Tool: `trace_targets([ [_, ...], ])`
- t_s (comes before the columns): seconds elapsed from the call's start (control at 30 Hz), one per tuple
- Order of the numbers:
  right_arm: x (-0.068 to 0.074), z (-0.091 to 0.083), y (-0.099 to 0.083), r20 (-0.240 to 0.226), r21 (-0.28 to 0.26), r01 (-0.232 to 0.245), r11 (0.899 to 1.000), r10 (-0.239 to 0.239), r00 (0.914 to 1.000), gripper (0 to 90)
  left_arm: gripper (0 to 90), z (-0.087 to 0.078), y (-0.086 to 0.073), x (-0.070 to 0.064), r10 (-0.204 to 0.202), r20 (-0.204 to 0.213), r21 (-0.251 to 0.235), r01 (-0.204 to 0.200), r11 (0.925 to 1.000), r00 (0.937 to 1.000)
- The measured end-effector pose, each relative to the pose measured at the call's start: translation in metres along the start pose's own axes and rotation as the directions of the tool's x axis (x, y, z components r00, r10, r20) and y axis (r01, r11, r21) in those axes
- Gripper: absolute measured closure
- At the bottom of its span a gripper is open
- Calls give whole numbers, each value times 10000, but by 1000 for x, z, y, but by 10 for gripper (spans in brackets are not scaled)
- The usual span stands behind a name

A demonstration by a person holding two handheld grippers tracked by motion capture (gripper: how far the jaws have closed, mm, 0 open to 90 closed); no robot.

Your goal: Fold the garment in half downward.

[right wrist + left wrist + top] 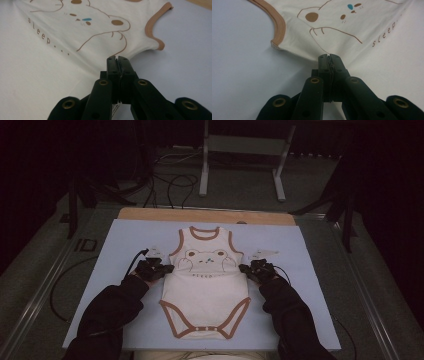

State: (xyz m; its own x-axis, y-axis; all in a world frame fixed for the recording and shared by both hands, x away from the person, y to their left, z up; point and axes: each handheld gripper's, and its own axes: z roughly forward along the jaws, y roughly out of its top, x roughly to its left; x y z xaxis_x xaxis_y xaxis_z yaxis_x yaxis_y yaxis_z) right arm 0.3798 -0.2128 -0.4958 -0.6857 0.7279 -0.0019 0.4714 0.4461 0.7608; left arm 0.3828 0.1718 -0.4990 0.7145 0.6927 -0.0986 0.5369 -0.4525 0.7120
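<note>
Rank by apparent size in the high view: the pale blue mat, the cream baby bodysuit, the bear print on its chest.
1. Pale blue mat, largest.
2. Cream baby bodysuit with brown trim.
3. Bear print, smallest, lying within the bodysuit's chest.

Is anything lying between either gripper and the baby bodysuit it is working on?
No. The left gripper and the right gripper each have their jaws closed on a side edge of the baby bodysuit, just below the armholes, with nothing between.
</note>
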Motion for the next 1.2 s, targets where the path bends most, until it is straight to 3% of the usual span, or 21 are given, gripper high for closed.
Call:
trace_targets([
  [0.3, 6, -10, 3, -74, -155, 61, 9999, -62, 10000, 898, 899, -9, 1, -5, 174, 91, -149, -173, 9997, 9998],
  [0.57, 13, -28, 1, -267, -278, 14, 9996, -22, 9996, 898, 899, -22, 1, -13, 358, 505, -295, -343, 9990, 9981],
  [1.2, 37, -65, -15, -627, -359, 278, 9990, -301, 9976, 897, 899, -51, -9, -43, 1137, 1109, -241, -1117, 9934, 9873],
])
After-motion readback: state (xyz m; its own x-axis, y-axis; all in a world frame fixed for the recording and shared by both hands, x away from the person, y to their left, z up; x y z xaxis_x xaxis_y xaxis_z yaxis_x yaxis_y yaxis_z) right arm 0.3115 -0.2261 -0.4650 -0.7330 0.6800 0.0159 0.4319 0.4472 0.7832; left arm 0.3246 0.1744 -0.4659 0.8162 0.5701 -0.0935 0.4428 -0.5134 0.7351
